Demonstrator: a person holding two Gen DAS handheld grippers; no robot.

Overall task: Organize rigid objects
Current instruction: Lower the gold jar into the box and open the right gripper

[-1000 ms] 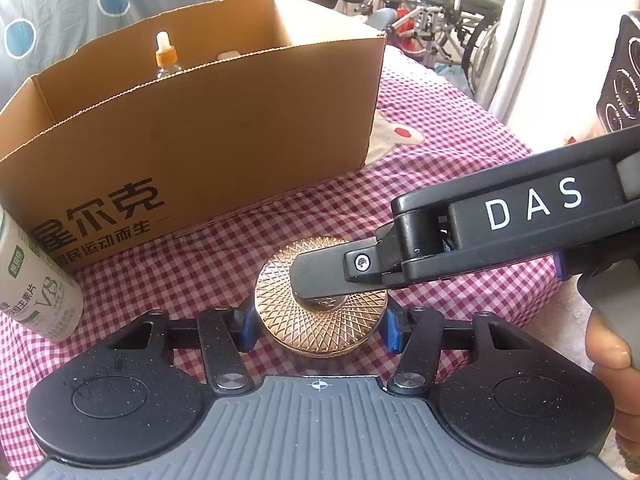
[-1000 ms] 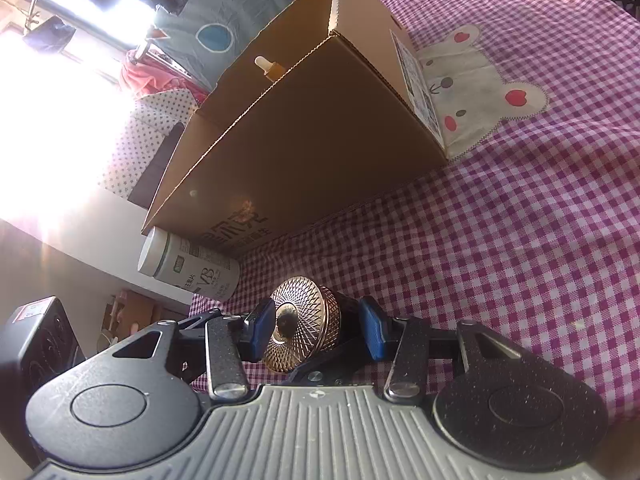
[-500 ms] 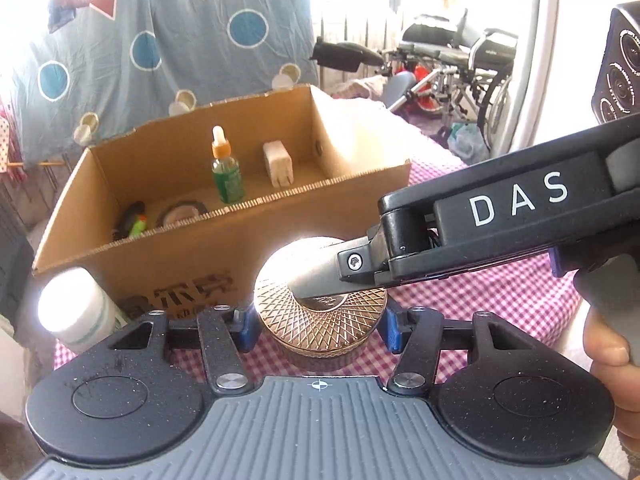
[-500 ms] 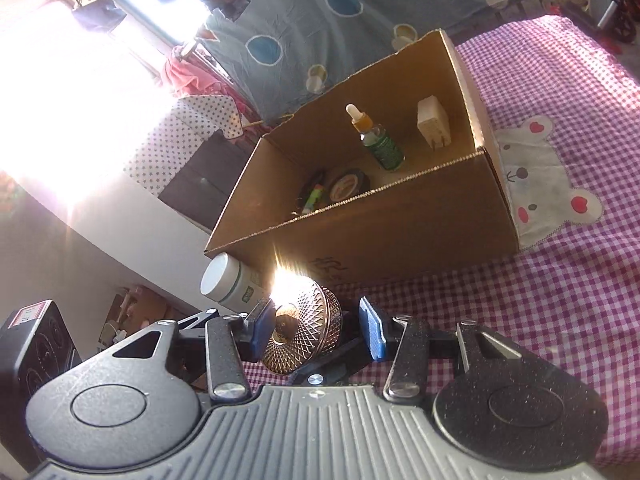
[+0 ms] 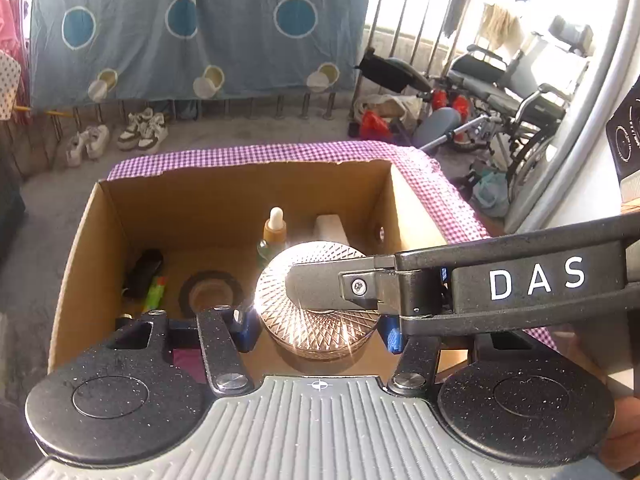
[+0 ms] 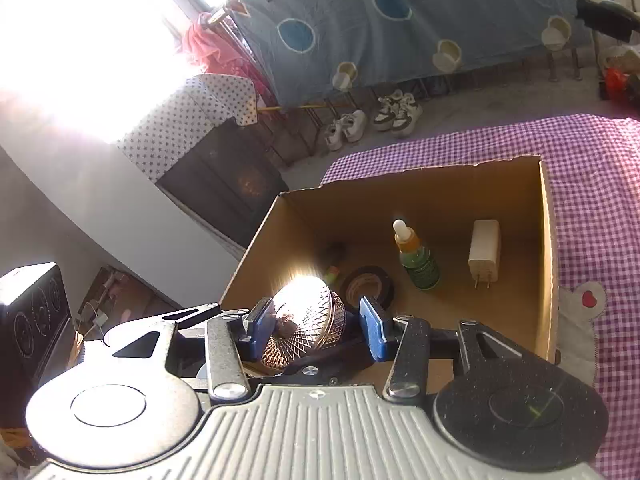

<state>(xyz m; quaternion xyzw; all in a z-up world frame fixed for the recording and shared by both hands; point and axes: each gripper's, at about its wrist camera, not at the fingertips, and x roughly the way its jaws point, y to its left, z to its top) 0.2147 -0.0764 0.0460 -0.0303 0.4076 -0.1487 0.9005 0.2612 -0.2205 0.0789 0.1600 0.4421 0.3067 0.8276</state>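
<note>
The round gold tin (image 5: 316, 312) looks rigid, slick and light; left claw (image 5: 318, 330) pinches its rim sides, right claw (image 6: 316, 330) pinches lid and base

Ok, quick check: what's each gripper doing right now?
Left gripper: shut on the gold tin, gripping its sides.
Right gripper: shut on the same tin, top and bottom, above the box.
</note>
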